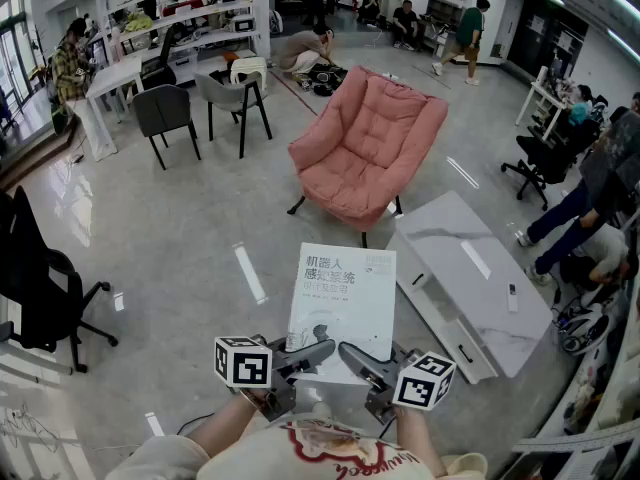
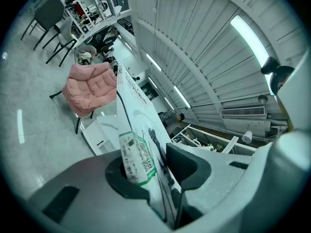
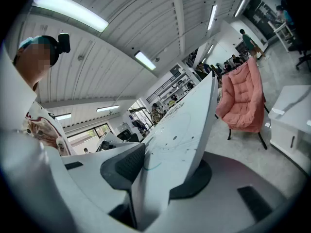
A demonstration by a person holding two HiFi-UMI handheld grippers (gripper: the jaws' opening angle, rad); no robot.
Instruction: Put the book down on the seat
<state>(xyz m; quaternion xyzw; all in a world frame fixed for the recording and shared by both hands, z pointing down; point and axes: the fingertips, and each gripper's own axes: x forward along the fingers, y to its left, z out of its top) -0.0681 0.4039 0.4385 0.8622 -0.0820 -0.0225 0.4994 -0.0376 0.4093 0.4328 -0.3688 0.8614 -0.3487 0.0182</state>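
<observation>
The left hand-held gripper (image 1: 308, 354) is pinching the white book (image 1: 343, 298) at its near left corner, and the right hand-held gripper (image 1: 362, 362) is pinching its near right corner. The book is hanging cover-up above the floor (image 1: 180, 238), short of the pink armchair (image 1: 366, 148) and apart from its seat.

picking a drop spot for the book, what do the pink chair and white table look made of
Pink chair: padded, tufted fabric, matte; thin dark legs, probably metal. White table: hard glossy top with faint grey veins, marble or a marble-look laminate.
</observation>
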